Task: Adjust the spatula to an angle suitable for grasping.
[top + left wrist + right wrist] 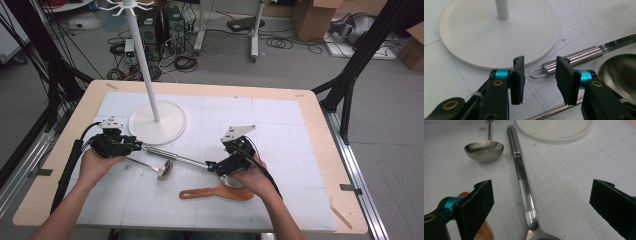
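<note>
no writing or brand can be read on anything. nearest the person lies one wooden spatula, just beside the right gripper, whose jaws stand wide apart, holding nothing, astride one long steel utensil. that handle runs toward the white stand base; its loop end sits between the half-open, empty jaws of the left gripper, just short of the base's rim. one steel ladle lies close alongside. bare mat spreads right of the base
</note>
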A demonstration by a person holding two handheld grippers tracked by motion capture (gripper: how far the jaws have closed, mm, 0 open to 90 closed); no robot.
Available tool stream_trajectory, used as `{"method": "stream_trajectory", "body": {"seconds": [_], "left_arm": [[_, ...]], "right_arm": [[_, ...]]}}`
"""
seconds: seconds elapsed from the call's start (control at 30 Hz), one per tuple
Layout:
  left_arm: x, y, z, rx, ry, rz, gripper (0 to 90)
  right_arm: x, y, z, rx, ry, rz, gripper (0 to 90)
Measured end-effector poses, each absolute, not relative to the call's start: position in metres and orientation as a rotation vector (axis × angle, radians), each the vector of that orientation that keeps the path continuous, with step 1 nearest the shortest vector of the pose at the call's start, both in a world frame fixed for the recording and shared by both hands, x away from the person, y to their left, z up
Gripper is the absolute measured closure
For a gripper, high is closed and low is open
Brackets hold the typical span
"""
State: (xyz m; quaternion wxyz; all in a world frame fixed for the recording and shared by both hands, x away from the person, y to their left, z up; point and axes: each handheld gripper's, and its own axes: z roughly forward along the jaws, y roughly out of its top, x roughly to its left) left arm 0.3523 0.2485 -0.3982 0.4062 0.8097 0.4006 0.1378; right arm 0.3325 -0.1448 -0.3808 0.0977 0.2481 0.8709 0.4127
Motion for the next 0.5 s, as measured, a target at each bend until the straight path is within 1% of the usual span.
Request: {"method": "stream_trajectory", "body": {"seconds": [0.03,0.1,0.13,0.2,0.23,0.3,0.43,0.5], "left_arm": [[0.349,0.248,-0.396,2.041,0.998,0.348,57.2],[0.348,0.247,-0.395,2.042,0.995,0.351,56.0],[0.344,0.248,-0.392,2.049,0.991,0.367,54.2],[0.342,0.249,-0.390,2.043,0.996,0.372,52.5],[0.339,0.251,-0.388,2.029,0.993,0.382,49.1],[0.334,0.253,-0.387,2.009,0.993,0.379,47.6],[0.327,0.255,-0.390,2.022,0.988,0.381,44.8],[0.322,0.254,-0.391,2.030,0.974,0.386,42.7]], "right_arm": [[0.336,-0.137,-0.381,0.713,2.598,1.218,7.0],[0.337,-0.135,-0.381,0.710,2.599,1.215,8.0],[0.341,-0.129,-0.381,0.695,2.616,1.211,17.5],[0.342,-0.127,-0.382,0.686,2.623,1.219,17.6],[0.345,-0.122,-0.384,0.677,2.636,1.218,17.8],[0.347,-0.119,-0.386,0.672,2.653,1.211,18.2],[0.352,-0.114,-0.391,0.683,2.675,1.200,18.6],[0.354,-0.109,-0.395,0.680,2.695,1.195,20.4]]}}
